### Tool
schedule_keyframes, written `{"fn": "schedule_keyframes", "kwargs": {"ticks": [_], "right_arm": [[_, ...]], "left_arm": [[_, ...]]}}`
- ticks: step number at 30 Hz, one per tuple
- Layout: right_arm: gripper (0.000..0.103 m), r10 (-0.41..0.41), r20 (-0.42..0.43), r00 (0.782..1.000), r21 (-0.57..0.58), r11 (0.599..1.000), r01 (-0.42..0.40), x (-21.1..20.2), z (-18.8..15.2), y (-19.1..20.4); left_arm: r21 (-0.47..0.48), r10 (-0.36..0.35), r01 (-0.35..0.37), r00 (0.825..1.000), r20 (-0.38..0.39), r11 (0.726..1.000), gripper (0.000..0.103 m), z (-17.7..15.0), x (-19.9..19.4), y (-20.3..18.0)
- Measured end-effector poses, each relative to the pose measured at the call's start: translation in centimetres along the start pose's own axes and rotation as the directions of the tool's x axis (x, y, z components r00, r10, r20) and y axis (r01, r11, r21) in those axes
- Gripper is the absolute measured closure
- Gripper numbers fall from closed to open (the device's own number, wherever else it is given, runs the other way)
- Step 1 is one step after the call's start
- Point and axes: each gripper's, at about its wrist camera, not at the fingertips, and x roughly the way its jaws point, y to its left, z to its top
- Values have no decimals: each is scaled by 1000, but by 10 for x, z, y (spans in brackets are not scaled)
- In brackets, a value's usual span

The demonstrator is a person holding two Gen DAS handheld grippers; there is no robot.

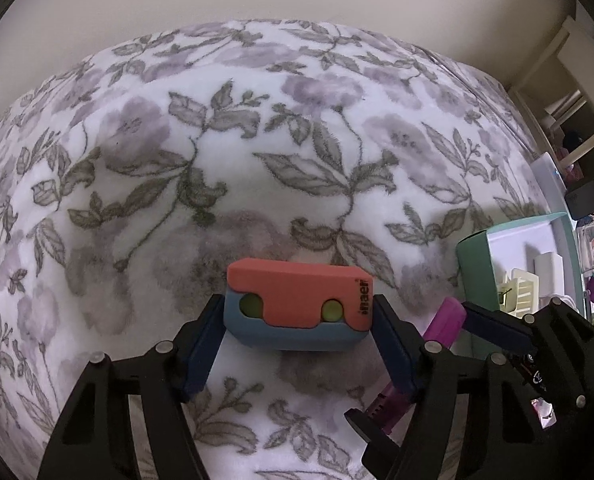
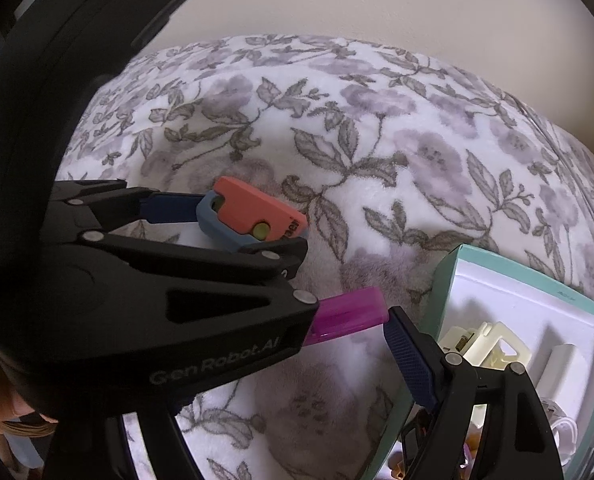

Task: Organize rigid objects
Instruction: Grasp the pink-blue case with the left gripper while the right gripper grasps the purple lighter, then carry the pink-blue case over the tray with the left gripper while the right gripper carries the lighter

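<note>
My left gripper is shut on a small blue block with a coral-red cover and two yellow-green dots, held just above the floral blanket; the block also shows in the right wrist view. My right gripper holds a flat magenta bar between its fingers, close beside the left gripper. The bar shows low right in the left wrist view. A teal box with a white inside stands to the right, touching distance from the right finger.
The white and purple floral blanket covers the whole surface. The teal box holds cream and white plastic parts. Shelves and clutter stand at the far right. A beige wall lies behind.
</note>
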Motion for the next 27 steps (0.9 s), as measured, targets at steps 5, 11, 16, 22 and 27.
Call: {"fn": "schedule_keyframes", "kwargs": {"ticks": [5, 11, 16, 22, 27], "right_arm": [[19, -9, -7, 1000, 1, 1000, 9, 0, -1, 1], [19, -18, -5, 1000, 27, 999, 18, -10, -3, -2], [19, -18, 15, 1000, 49, 999, 17, -27, -5, -1], [19, -19, 52, 998, 67, 998, 15, -53, -6, 6], [19, -26, 79, 997, 80, 997, 20, -75, -11, 11]], "left_arm": [[-31, 19, -19, 1000, -4, 999, 30, -6, -7, 13], [-89, 36, -36, 999, -8, 995, 30, -13, -20, 29], [-150, 13, -12, 1000, 7, 989, 30, -18, -43, 46], [-199, -13, 20, 999, 35, 980, 30, -30, -76, 59], [-207, -1, 13, 999, 54, 978, 30, -37, -98, 54]]}}
